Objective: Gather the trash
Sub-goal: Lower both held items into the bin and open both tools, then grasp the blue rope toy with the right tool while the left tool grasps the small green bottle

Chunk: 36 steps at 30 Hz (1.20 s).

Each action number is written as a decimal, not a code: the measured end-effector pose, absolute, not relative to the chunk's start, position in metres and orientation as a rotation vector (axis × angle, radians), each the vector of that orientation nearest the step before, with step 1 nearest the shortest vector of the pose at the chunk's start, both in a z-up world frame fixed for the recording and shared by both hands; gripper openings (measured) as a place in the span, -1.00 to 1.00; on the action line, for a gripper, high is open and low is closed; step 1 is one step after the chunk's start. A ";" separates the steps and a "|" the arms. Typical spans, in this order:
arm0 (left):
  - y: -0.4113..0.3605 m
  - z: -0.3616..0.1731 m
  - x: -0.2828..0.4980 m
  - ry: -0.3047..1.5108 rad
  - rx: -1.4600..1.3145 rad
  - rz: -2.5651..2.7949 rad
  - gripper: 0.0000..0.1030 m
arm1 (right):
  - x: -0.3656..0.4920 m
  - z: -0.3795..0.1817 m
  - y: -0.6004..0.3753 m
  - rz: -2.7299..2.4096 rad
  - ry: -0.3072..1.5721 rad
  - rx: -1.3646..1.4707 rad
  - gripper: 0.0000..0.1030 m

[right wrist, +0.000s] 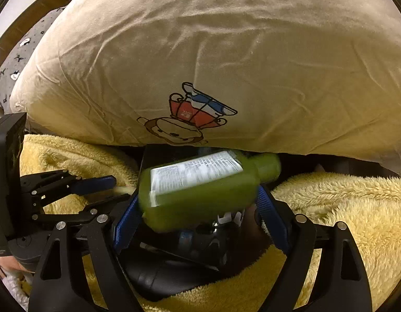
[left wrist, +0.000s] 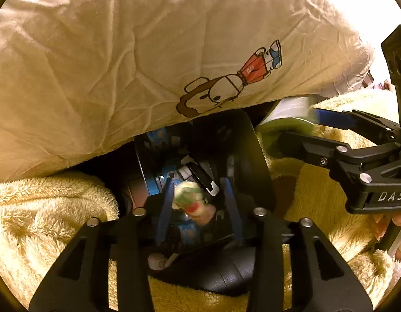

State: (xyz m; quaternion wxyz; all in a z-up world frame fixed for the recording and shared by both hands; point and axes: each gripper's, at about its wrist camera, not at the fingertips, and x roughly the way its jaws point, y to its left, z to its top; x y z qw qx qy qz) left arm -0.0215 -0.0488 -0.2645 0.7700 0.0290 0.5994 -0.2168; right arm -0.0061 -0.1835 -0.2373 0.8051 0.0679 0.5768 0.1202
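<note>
Two tongs work over one black bag (left wrist: 236, 156). My right tongs (right wrist: 200, 202) are clamped on a green bottle (right wrist: 200, 184), blue pads (right wrist: 125, 223) pressing its base end at 9 o'clock and its shoulder at 3 o'clock, so it lies crosswise just above the bag's mouth, cap pointing to 3 o'clock. My left tongs (left wrist: 197, 202) stand apart, and a crumpled wrapper (left wrist: 192, 200), pale with green and red print, sits between the pads; it looks blurred, and I cannot tell whether it touches either pad.

By my judgement the bottle is stiff plastic, smooth and apt to slip; if full of that green liquid it carries some weight, so a grip across the flat body near the label beats one at the narrow neck. The wrapper should be light and crushable, fit to pinch anywhere.

Its white label (right wrist: 195, 174) carries fine print too smeared to read. On the right tongs' body, in the left view, I read "DAS" (left wrist: 390, 196).

Beyond the bag at 12 o'clock rests a beige pillow (right wrist: 226, 52) with a cartoon dog (left wrist: 226, 85); a yellow fleece blanket (right wrist: 343, 208) lies around.
</note>
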 end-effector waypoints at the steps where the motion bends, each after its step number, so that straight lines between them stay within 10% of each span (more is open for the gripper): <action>1: -0.050 -0.262 -0.020 1.298 0.063 -0.468 -0.16 | -0.006 -0.235 -0.184 0.255 1.228 0.147 0.64; 36: 0.061 -0.094 0.095 0.812 0.022 -0.127 0.61 | 0.121 -0.077 -0.174 0.215 0.738 -0.012 0.68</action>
